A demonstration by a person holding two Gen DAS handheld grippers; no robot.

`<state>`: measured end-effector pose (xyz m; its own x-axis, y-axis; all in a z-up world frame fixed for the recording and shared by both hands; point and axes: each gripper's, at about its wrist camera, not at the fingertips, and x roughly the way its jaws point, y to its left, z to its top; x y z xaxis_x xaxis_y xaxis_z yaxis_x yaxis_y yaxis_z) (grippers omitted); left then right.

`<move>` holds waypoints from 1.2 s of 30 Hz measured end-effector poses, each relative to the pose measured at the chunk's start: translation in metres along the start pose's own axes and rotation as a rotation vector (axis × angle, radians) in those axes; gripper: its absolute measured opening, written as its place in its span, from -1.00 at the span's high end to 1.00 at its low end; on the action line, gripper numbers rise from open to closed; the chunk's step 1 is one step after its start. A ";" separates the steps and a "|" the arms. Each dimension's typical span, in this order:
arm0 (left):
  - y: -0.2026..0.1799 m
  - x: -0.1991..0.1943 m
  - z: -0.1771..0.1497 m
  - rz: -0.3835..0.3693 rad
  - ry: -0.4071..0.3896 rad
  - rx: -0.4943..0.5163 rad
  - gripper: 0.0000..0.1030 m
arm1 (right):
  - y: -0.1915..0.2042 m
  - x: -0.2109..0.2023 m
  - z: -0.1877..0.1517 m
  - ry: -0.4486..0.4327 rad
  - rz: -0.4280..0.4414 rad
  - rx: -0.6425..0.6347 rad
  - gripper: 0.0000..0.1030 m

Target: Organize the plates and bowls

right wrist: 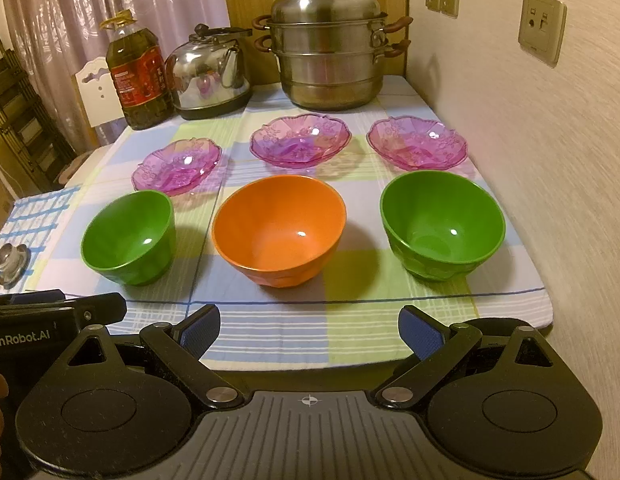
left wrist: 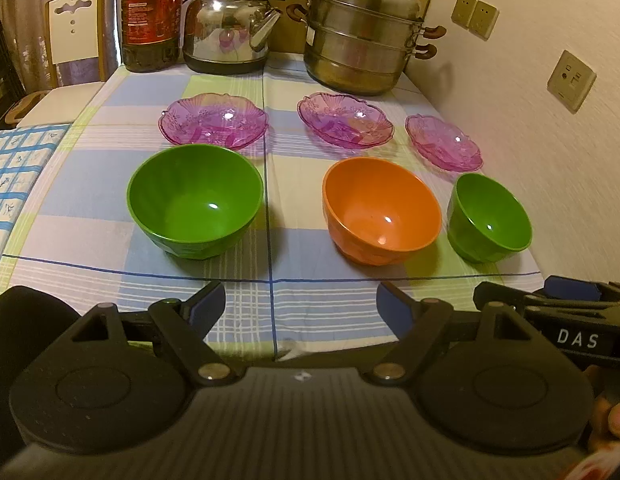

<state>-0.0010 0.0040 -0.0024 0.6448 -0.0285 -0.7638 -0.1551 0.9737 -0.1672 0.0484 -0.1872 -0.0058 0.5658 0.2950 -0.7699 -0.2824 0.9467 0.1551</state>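
Note:
Three bowls stand in a row on the checked tablecloth: a left green bowl (left wrist: 195, 205) (right wrist: 129, 238), an orange bowl (left wrist: 382, 210) (right wrist: 279, 230) in the middle and a right green bowl (left wrist: 490, 216) (right wrist: 442, 224). Behind them lie three purple glass plates: left (left wrist: 213, 122) (right wrist: 177, 166), middle (left wrist: 345, 118) (right wrist: 301, 140), right (left wrist: 443, 142) (right wrist: 417, 143). My left gripper (left wrist: 299, 306) is open and empty at the near table edge. My right gripper (right wrist: 310, 330) is open and empty beside it, and also shows in the left wrist view (left wrist: 570, 300).
A steel steamer pot (left wrist: 360, 36) (right wrist: 330, 52), a kettle (left wrist: 229, 26) (right wrist: 209, 74) and an oil bottle (left wrist: 151, 16) (right wrist: 135, 72) stand at the table's back. A wall (right wrist: 550, 160) runs along the right. A metal knob (right wrist: 11, 258) lies on the blue cloth at left.

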 end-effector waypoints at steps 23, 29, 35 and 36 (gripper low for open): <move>-0.005 0.001 -0.001 -0.011 -0.007 0.006 -0.56 | 0.001 -0.004 0.002 -0.010 -0.003 0.005 -0.86; -0.006 0.001 -0.001 -0.010 -0.008 0.008 -0.56 | 0.000 -0.006 0.004 -0.016 -0.003 0.007 -0.86; -0.007 0.000 -0.001 -0.011 -0.011 0.010 -0.56 | 0.000 -0.006 0.004 -0.018 -0.003 0.008 -0.86; -0.007 0.000 0.000 -0.012 -0.011 0.010 -0.56 | 0.000 -0.006 0.004 -0.018 -0.004 0.008 -0.86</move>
<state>0.0000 -0.0033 -0.0016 0.6547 -0.0377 -0.7549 -0.1398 0.9755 -0.1699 0.0478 -0.1885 0.0016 0.5806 0.2936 -0.7594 -0.2743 0.9487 0.1571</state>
